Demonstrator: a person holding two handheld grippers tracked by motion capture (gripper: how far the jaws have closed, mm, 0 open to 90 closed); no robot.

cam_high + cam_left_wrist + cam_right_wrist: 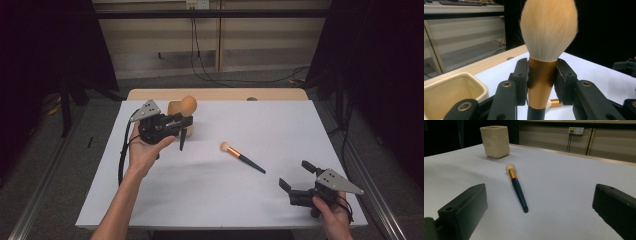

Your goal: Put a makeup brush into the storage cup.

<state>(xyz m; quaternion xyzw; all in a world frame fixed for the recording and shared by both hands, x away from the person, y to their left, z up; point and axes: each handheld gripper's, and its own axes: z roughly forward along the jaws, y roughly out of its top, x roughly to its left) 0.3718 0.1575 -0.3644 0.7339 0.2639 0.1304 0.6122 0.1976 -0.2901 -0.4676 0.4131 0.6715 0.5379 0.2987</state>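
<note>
Upper left of the high view, the left gripper (183, 131) clamps a big brush (188, 106) upright beside the cup (175, 107); a tilted lowering could tip the cup. Right gripper (297, 174) gapes.

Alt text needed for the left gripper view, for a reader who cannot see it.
The left gripper clamps the copper ferrule of a large makeup brush, its fluffy cream bristles upright. A cream square ceramic cup stands lower left on the white table.
</note>
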